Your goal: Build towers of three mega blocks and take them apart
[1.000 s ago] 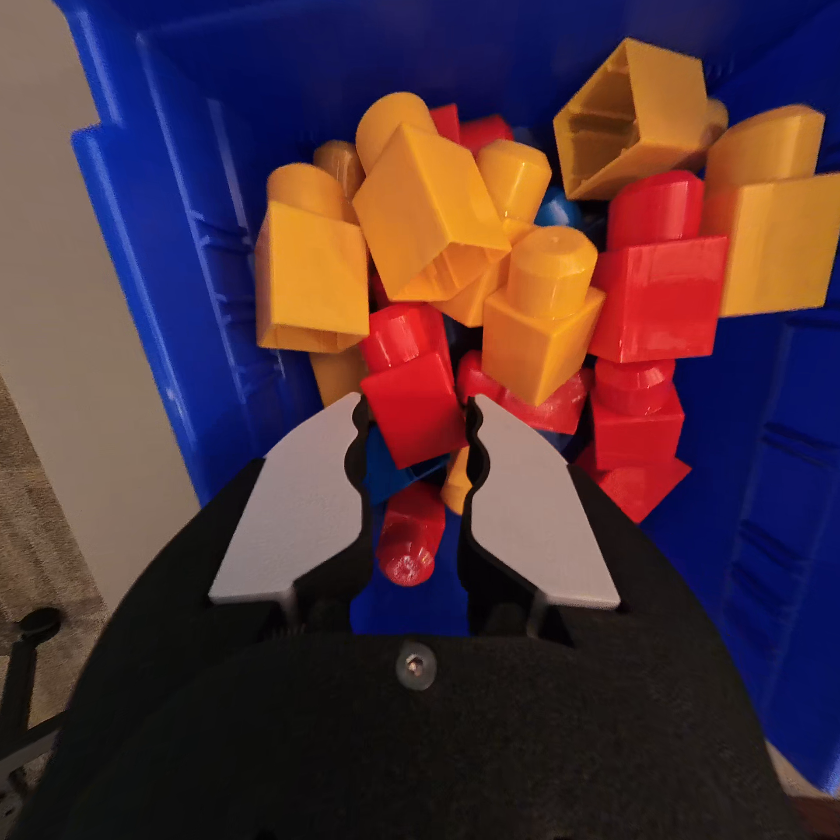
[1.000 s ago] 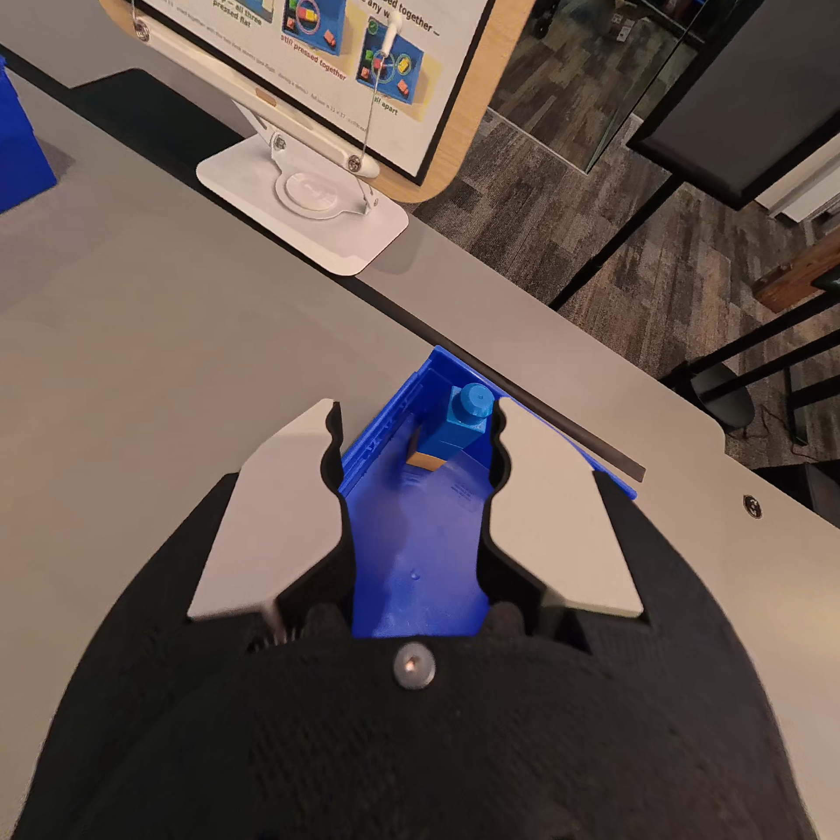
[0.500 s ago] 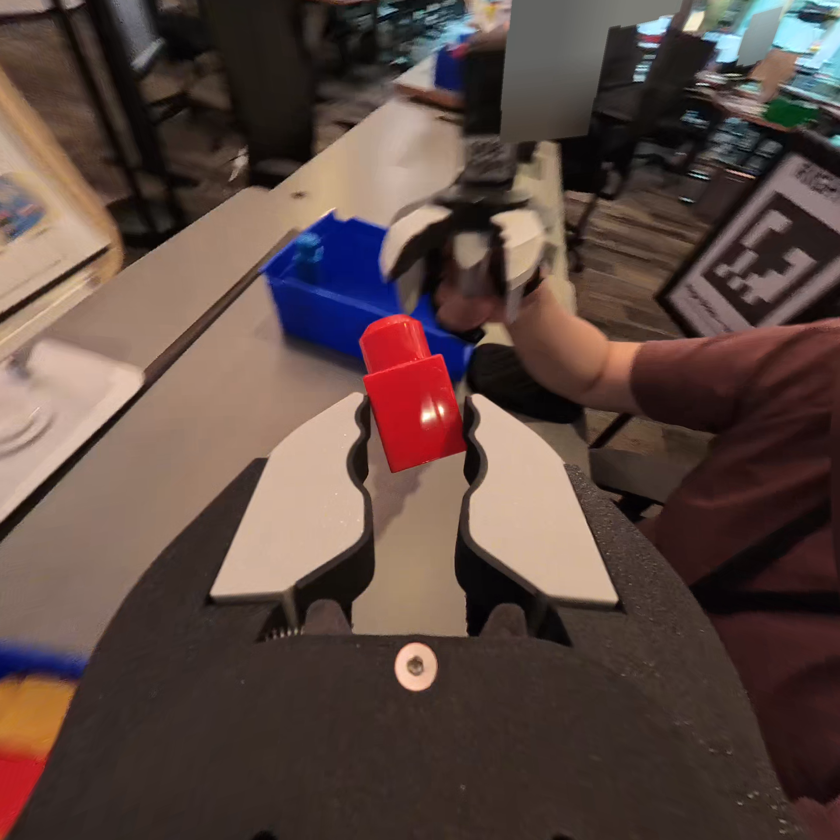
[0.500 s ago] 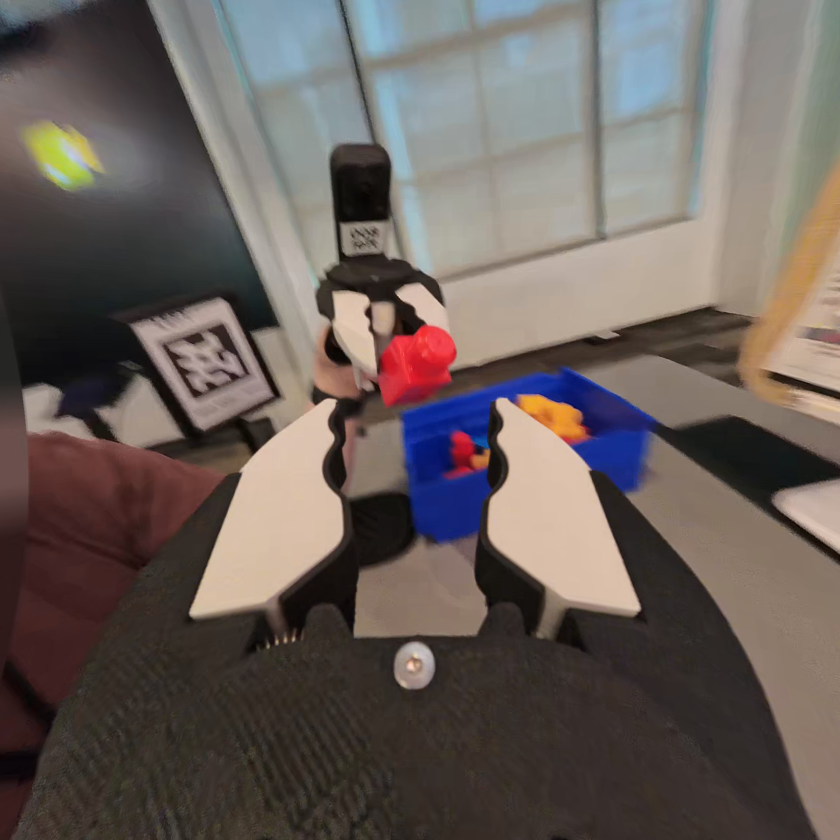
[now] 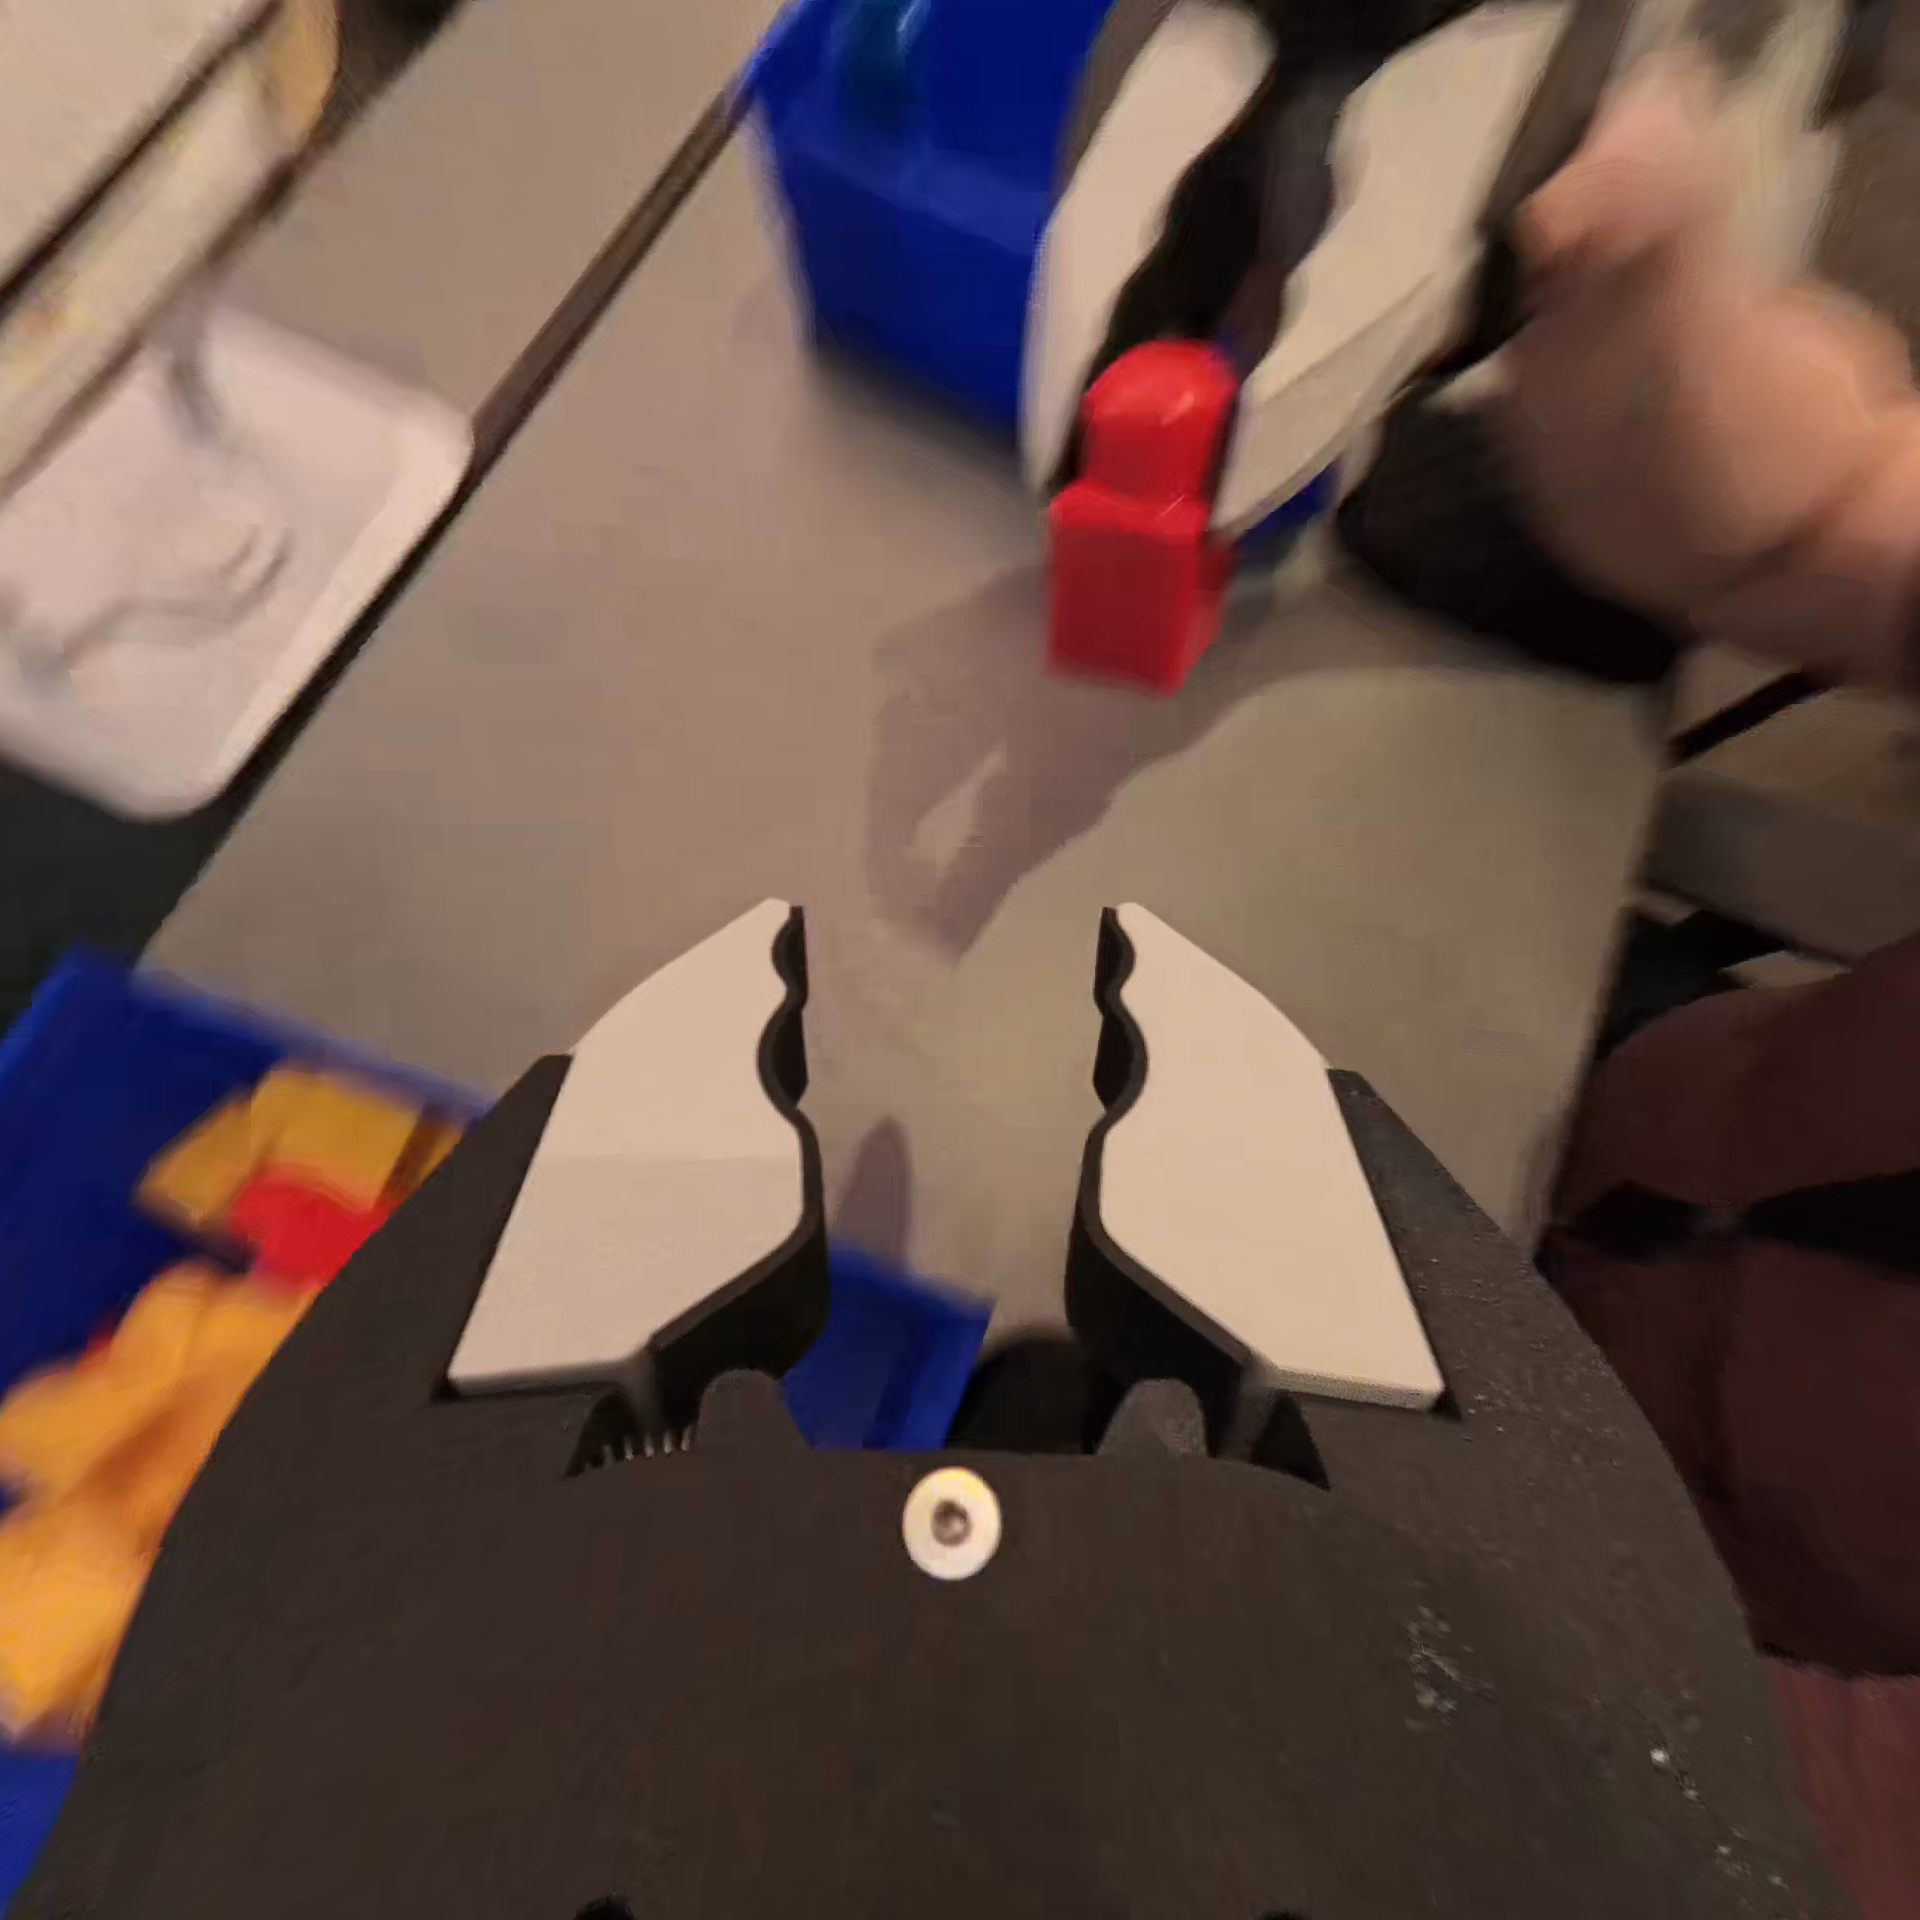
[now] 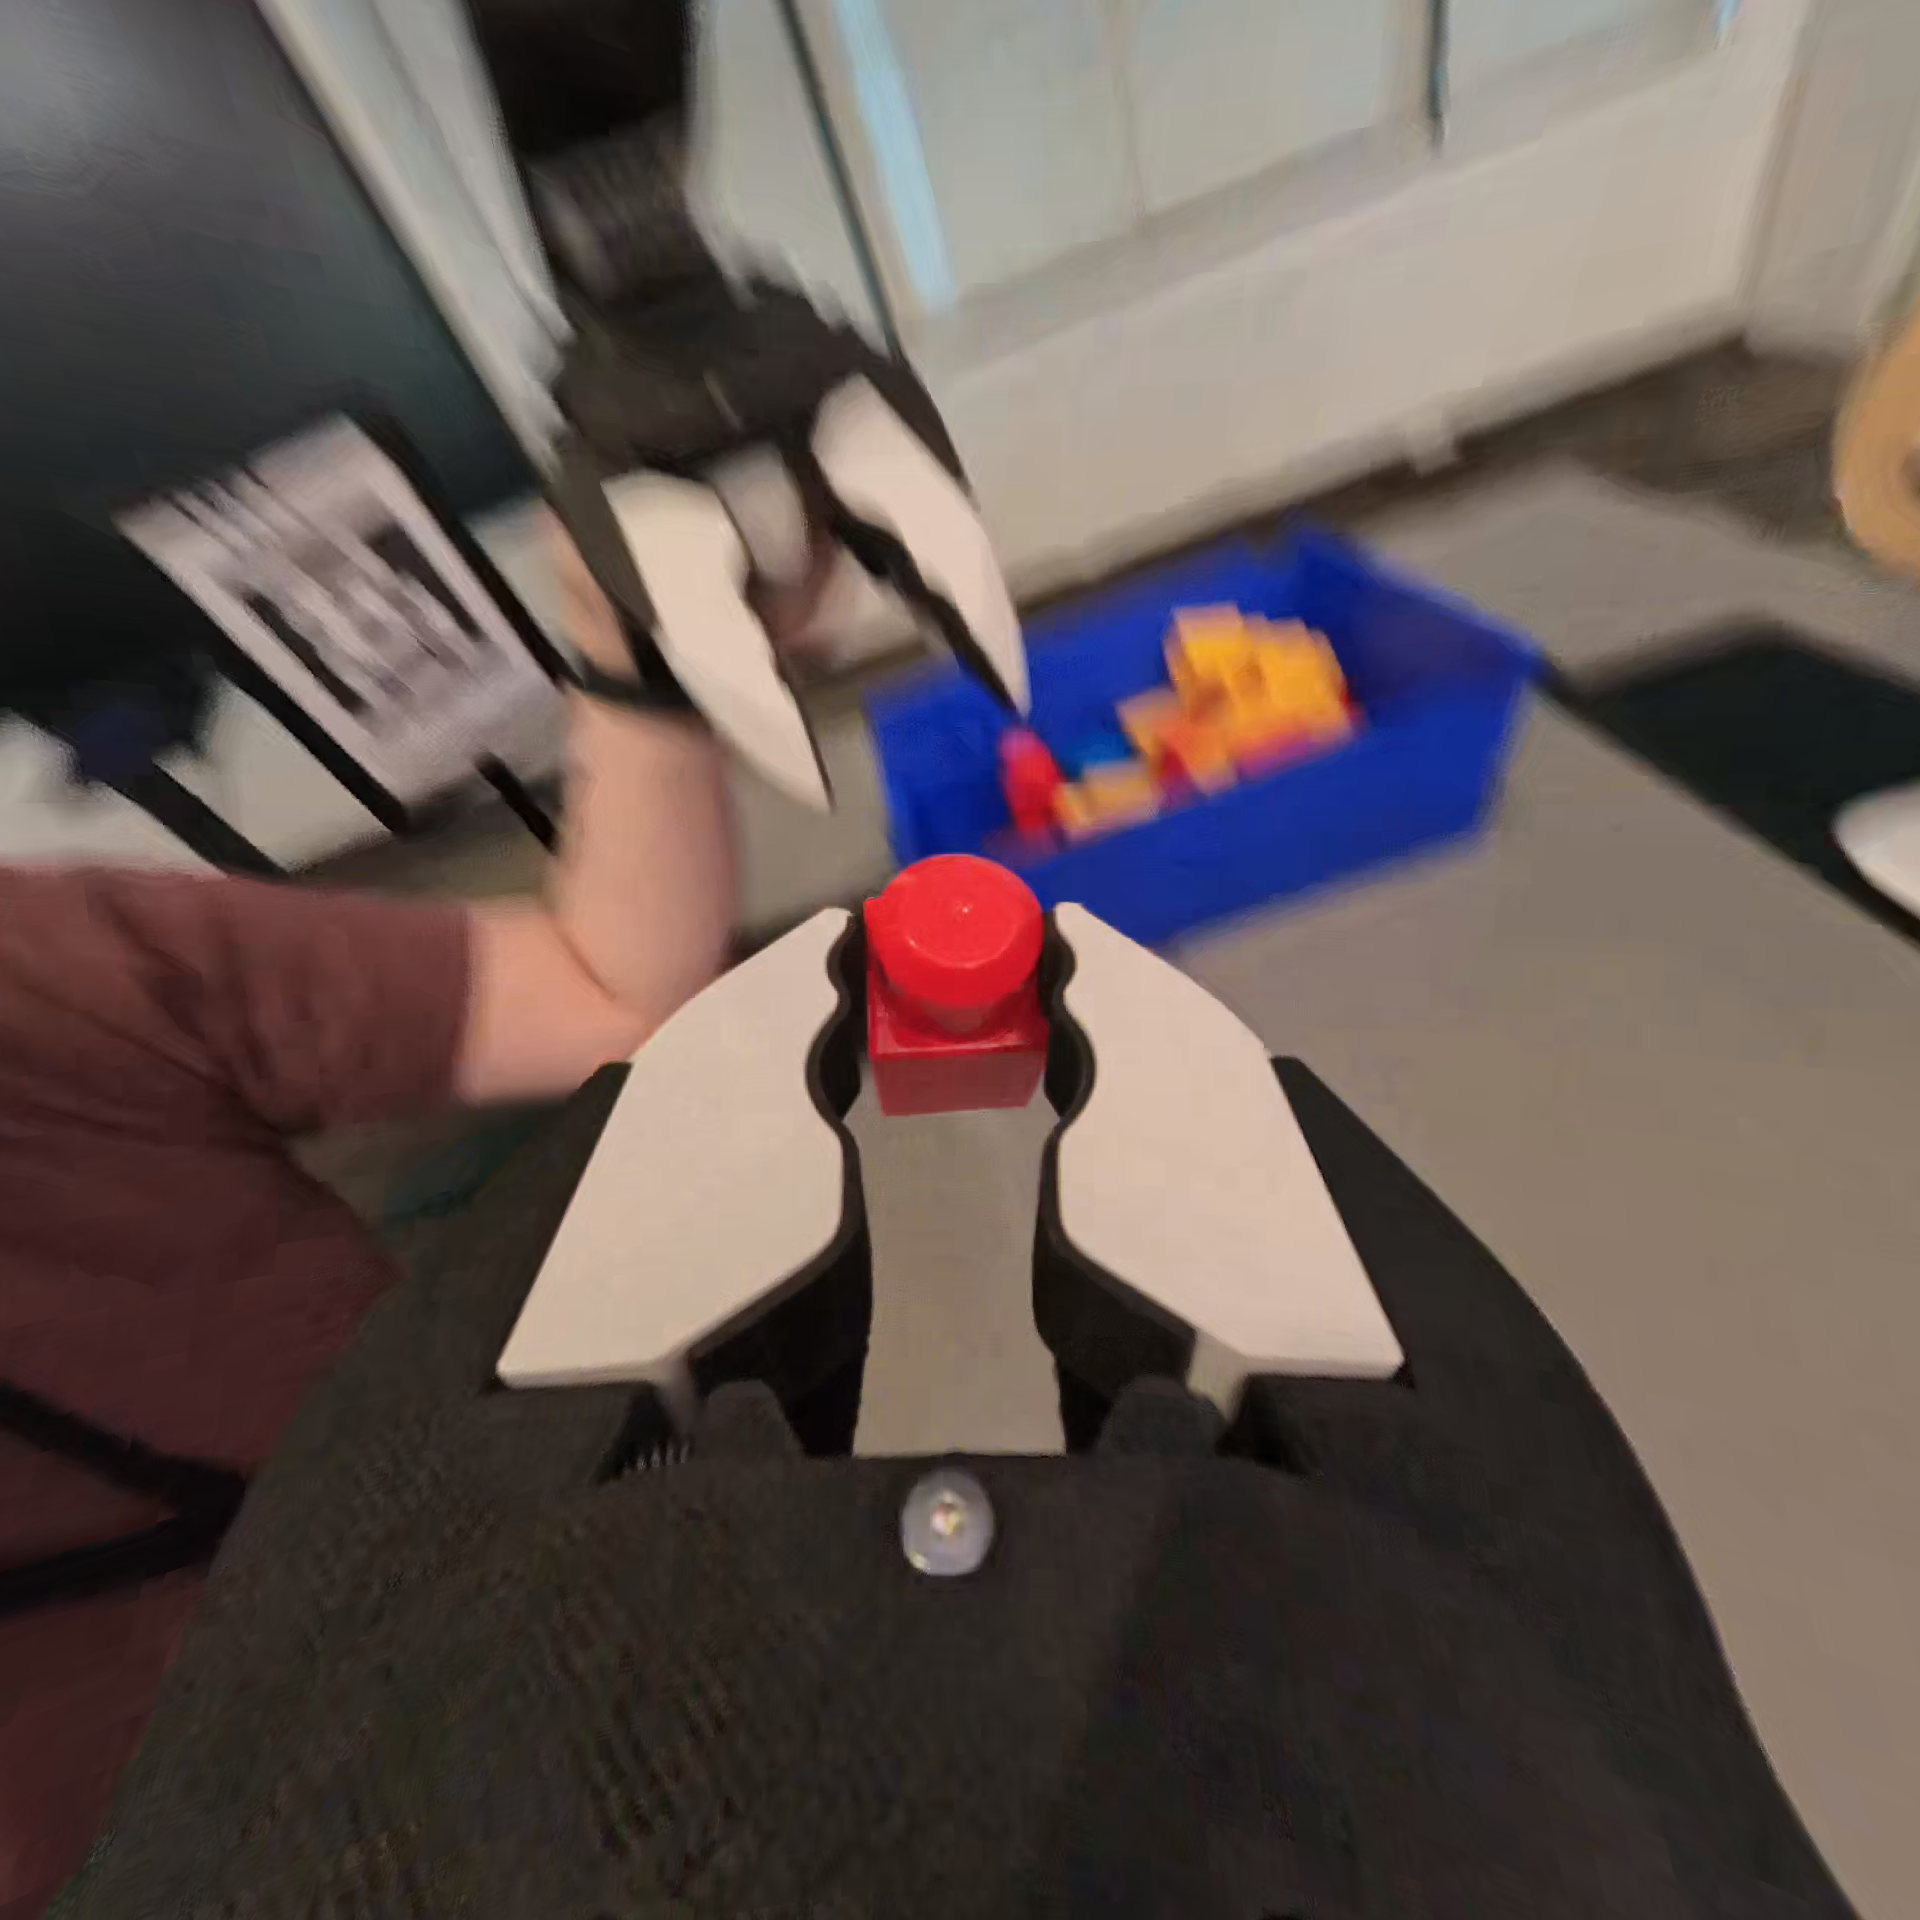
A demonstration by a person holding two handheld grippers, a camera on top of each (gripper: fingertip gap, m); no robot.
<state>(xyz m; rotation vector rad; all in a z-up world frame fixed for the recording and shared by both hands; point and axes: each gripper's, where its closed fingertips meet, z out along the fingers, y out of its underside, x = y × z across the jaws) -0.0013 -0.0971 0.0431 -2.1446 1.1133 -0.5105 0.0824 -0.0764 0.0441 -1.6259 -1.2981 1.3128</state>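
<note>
— Pinching the stud of the red block point(image 6: 951, 1003), the right gripper point(image 6: 948, 940) has both fingertips against the round knob, at the middle of the right wrist frame. What could go wrong?

— The hold sits high on the stud only, so the square body hangs free below the tips; a quick swing could likely twist it out, and the blur suggests quick motion.

— And the left gripper point(image 5: 951, 920)?

— Its jaws stand wide with nothing between them, at lower centre of the left wrist frame, above the grey table point(image 5: 644, 665). If the red block drops, it cannot help.

— Where would the next blocks come from?

— The blue bin point(image 6: 1434, 748) at right of the frame, holding yellow and red blocks point(image 6: 1236, 675); a hasty reach could scatter them
</note>
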